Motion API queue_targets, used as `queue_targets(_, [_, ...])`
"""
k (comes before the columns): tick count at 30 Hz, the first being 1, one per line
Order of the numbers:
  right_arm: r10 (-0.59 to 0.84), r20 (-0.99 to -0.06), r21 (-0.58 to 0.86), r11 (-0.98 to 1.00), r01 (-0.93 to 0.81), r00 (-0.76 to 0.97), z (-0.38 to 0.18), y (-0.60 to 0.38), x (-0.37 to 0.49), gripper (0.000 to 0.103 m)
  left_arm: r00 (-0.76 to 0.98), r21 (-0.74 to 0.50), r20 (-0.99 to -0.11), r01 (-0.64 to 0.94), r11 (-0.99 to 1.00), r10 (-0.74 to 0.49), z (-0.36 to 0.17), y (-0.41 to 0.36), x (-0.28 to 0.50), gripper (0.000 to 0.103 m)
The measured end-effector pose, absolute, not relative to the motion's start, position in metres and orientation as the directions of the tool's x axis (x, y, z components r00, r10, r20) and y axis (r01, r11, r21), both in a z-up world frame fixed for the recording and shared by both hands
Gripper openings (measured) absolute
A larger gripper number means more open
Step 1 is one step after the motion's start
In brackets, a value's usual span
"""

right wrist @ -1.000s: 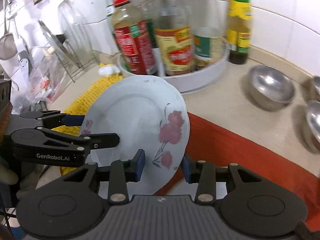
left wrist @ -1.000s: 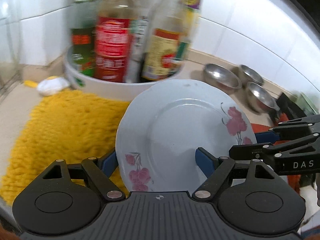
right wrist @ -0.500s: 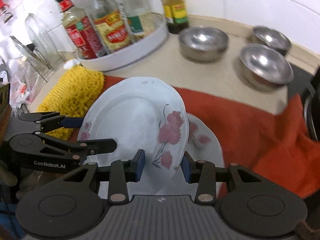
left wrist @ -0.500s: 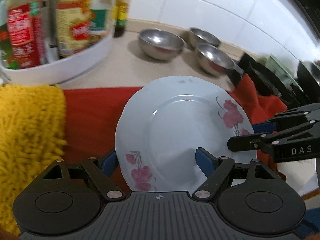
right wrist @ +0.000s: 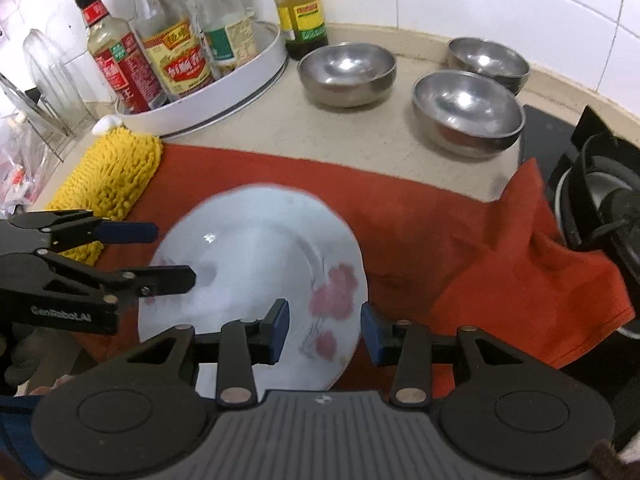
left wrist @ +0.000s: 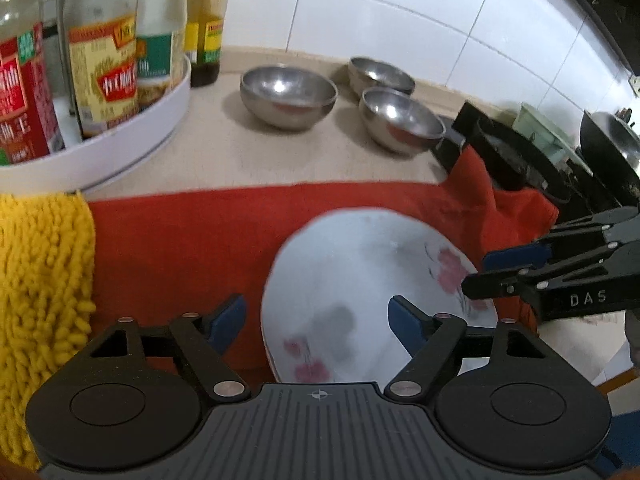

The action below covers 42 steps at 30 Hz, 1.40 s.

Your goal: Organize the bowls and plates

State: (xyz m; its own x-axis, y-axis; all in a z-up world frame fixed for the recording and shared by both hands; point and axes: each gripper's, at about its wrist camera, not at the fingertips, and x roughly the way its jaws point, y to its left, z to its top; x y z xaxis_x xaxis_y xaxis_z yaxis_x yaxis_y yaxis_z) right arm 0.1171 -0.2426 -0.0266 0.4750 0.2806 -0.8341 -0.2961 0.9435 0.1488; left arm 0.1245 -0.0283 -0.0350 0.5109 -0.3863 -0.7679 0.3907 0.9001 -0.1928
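A white plate with pink flowers [left wrist: 360,276] [right wrist: 248,256] lies on the red cloth [left wrist: 192,240] [right wrist: 440,248]. My left gripper [left wrist: 318,322] is open, its blue pads either side of the plate's left rim, not touching it. My right gripper [right wrist: 322,330] is open astride the plate's right rim. Each gripper shows in the other's view, the right one [left wrist: 500,268] and the left one [right wrist: 160,252]. Three steel bowls [left wrist: 288,94] [left wrist: 400,120] [left wrist: 380,74] stand on the counter behind; they also show in the right wrist view [right wrist: 346,72] [right wrist: 468,112] [right wrist: 486,60].
A white round tray of sauce bottles [left wrist: 104,136] [right wrist: 208,80] stands at the back left. A yellow shaggy mat [left wrist: 40,280] [right wrist: 108,172] lies left of the cloth. A black gas stove [left wrist: 520,160] [right wrist: 592,176] is on the right. A dish rack [right wrist: 36,92] is far left.
Both grippers carried the plate rightward from the yellow mat, lowered it onto the red cloth over another plate, and opened, letting it go.
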Motion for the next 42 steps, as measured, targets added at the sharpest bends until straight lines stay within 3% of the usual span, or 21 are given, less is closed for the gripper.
queue_targets(16, [0.229,-0.764,0.108,0.967,-0.23,0.603,-0.003,-0.285,0.165,0.037,0.614,-0.127,-0.7,0.395,0.91,-0.365,-0.003,-0.067,0.171,0.087])
queue_targets(26, [0.193,-0.75,0.118,0.98,-0.16,0.633,0.002,-0.322,0.214,0.037,0.606,-0.167,-0.701,0.374,0.912,-0.377,-0.001,-0.086,0.217,0.087])
queue_targets(33, [0.261,-0.72,0.136,0.962,-0.237,0.643,0.011,-0.313,0.258,0.037,0.608,-0.178,-0.734,0.257,0.95,-0.302,-0.01,-0.086,0.262,0.086])
queue_targets(42, [0.387,-0.717,0.184,0.907,-0.378,0.579,0.003,-0.269,0.349,0.037,0.612,-0.236,-0.755,0.083,0.968,-0.236,-0.029,-0.081,0.304,0.078])
